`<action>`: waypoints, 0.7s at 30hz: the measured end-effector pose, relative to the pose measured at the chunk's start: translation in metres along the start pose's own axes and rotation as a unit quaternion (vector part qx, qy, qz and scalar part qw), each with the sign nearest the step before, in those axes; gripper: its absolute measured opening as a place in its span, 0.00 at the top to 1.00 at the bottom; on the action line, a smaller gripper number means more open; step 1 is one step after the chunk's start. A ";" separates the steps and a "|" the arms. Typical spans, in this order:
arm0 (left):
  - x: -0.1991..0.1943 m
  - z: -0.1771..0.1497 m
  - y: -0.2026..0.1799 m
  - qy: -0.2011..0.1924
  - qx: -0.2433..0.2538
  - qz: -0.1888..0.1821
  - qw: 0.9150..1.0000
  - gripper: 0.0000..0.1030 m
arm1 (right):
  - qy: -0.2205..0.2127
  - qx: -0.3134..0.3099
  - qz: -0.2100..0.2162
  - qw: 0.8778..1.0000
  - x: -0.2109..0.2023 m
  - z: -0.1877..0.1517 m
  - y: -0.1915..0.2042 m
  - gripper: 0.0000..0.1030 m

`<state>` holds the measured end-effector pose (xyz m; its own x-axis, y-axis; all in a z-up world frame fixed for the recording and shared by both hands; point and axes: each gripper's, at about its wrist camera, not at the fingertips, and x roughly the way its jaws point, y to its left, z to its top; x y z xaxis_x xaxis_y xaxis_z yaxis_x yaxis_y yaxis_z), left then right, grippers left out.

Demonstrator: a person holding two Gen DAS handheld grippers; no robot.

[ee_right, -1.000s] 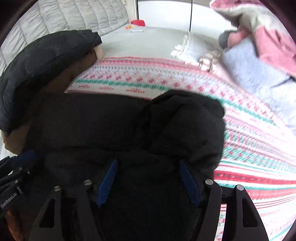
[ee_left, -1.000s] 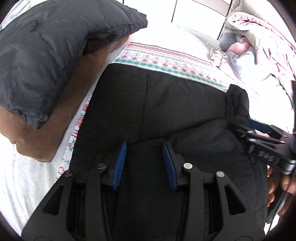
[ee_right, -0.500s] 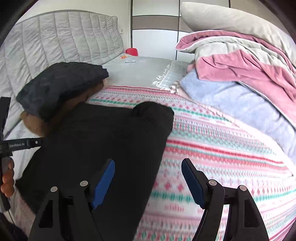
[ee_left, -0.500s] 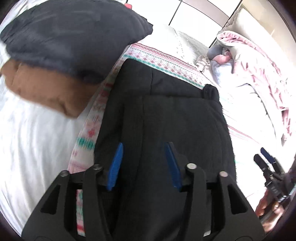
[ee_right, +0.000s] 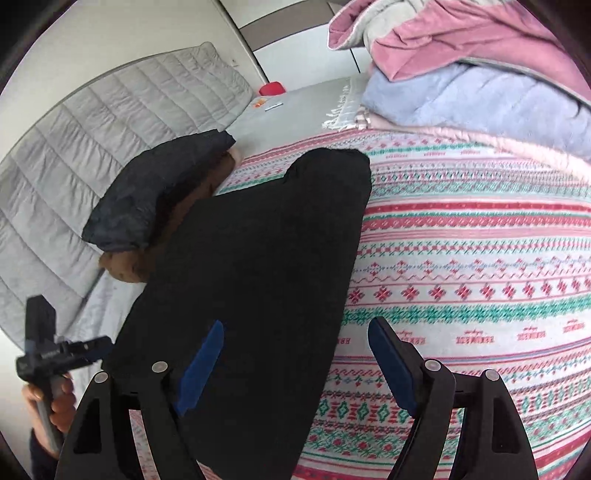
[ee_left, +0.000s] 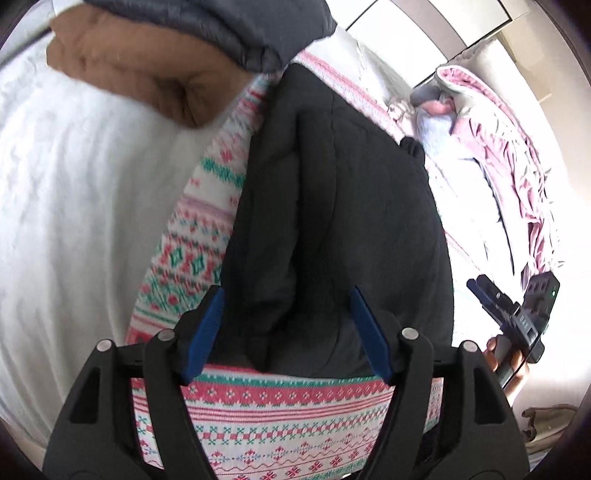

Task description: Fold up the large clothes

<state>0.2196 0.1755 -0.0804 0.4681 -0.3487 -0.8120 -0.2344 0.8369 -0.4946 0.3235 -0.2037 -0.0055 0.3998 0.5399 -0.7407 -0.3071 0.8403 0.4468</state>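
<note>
Black and padded, the jacket (ee_left: 340, 221) lies folded into a long block on the patterned knit blanket (ee_left: 280, 417), its far end running toward 12 o'clock in the left wrist view and its near edge just ahead of your left gripper (ee_left: 288, 328). In the right wrist view it (ee_right: 258, 266) fills the middle and left. Both pairs of jaws have just been opening: your left gripper now stands wide with the jacket's near edge seen between the fingers but not pinched, and your right gripper (ee_right: 295, 354) is also wide, its left finger over the fabric's edge, its right finger over bare blanket.

The fold looks set down, so the step in hand is likely letting go and tidying. Lift straight clear so neither pad drags the top layer open. One raised ridge runs down the jacket's middle; press it flat before another fold, though the dark cloth makes the layers hard to read.

At 11 o'clock in the left view, a grey quilted garment (ee_left: 236, 33) sits on a brown one (ee_left: 147, 81), touching the jacket's far corner. At 2 o'clock lies heaped pink bedding (ee_left: 498, 122).
</note>
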 end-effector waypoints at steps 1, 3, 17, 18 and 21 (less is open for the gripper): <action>0.003 -0.002 0.002 0.003 -0.004 0.000 1.000 0.29 | 0.004 0.003 0.002 1.000 0.003 -0.001 -0.001 0.20; 0.003 -0.005 0.009 0.003 -0.017 -0.010 1.000 0.27 | 0.011 0.011 0.008 1.000 0.007 -0.002 -0.003 0.20; 0.018 -0.023 0.026 0.011 -0.010 -0.033 0.999 0.10 | 0.035 0.087 0.063 0.994 0.019 -0.003 -0.024 0.20; 0.021 -0.024 0.027 0.013 -0.010 -0.036 0.999 0.07 | 0.038 0.094 0.070 0.992 0.020 -0.003 -0.026 0.20; 0.032 -0.025 0.031 0.029 -0.024 -0.061 0.997 0.05 | 0.044 0.112 0.084 0.989 0.024 -0.004 -0.031 0.20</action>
<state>0.2059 0.1802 -0.1296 0.4454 -0.4712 -0.7613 -0.2202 0.7665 -0.6033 0.3391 -0.2165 -0.0391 0.2791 0.6750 -0.6830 -0.1590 0.7339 0.6604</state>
